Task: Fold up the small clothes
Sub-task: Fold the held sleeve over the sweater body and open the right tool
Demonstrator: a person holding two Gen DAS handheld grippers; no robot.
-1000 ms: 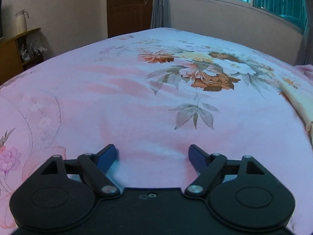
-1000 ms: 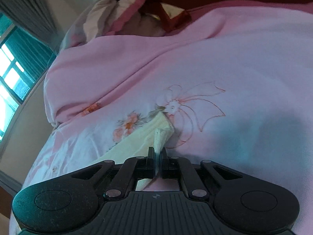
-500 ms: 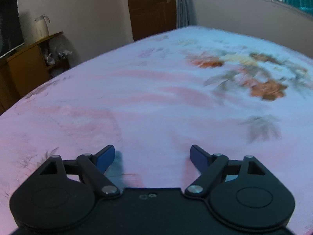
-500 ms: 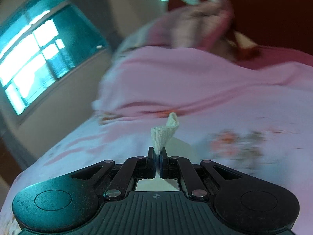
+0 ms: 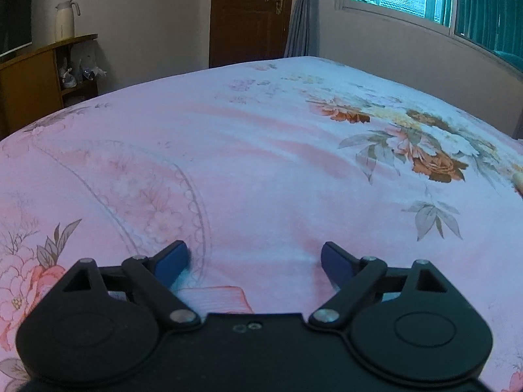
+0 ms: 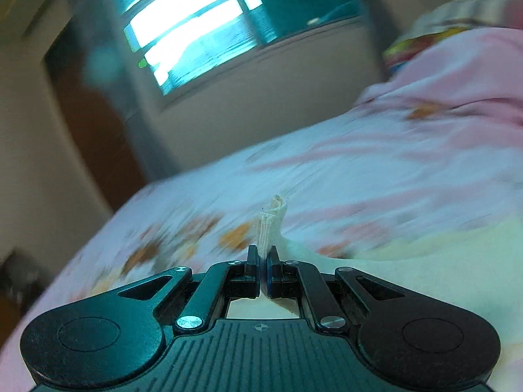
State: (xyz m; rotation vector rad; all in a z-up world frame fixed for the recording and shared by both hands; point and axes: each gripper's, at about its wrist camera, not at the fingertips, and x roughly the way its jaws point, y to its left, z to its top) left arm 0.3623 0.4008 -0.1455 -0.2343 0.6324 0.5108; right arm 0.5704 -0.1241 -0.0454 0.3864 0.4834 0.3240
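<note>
Presently: right hand-held gripper (image 6: 263,263), lower centre, clamped on cream garment (image 6: 273,222), fabric trailing lower right over bed (image 6: 376,170); left hand-held gripper (image 5: 253,259) wide, empty.

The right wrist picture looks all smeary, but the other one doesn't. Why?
Right wrist view: the window and flowered bedspread are streaked, likely from quick camera motion, while the right gripper and its pinched cream cloth stay sharp. Left wrist view: steady, so flowers look crisp; edges bend from the fisheye.
</note>
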